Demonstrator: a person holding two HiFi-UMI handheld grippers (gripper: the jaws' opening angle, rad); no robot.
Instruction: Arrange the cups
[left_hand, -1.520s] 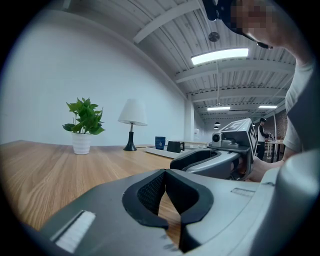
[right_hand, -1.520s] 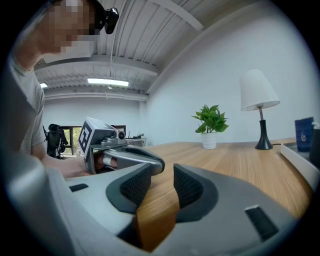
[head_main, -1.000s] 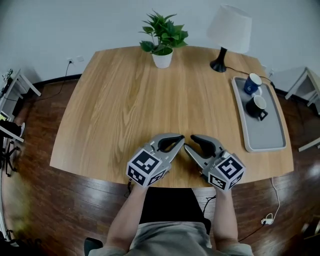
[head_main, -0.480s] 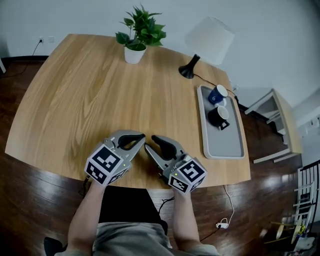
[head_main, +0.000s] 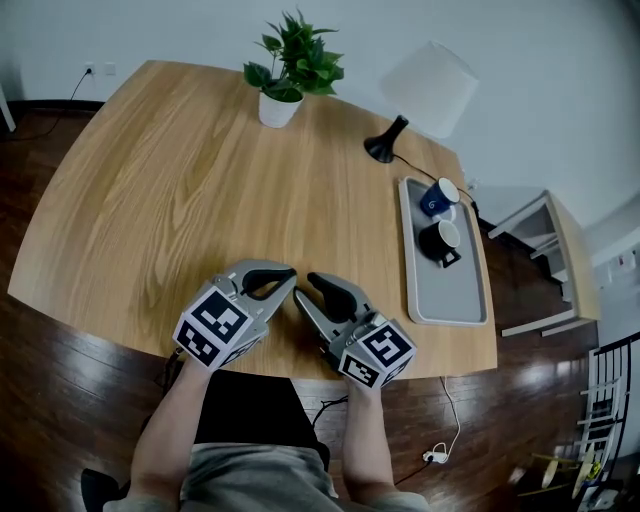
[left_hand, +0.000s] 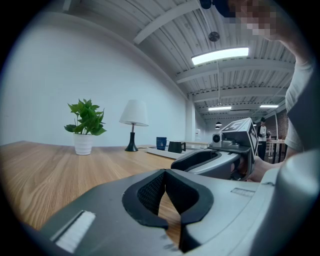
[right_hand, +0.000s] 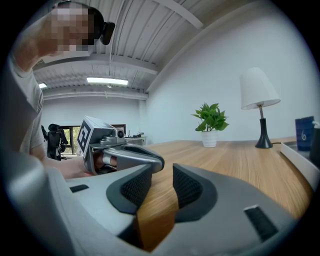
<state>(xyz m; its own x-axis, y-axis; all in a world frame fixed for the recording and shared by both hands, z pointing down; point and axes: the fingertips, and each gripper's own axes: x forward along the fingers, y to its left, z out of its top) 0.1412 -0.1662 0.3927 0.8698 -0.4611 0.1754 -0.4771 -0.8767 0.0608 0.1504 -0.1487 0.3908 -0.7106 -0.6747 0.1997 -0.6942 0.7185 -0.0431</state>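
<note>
At the table's (head_main: 180, 180) near edge, left tool (head_main: 291, 276) closed; right tool (head_main: 304, 288) narrowly apart, just closing, empty.

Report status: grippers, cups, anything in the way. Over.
Left gripper shut, empty; right gripper slightly open, just been closing on nothing. Blue cup and black cup upright on tray, untouched. Nothing blocking the way.
</note>
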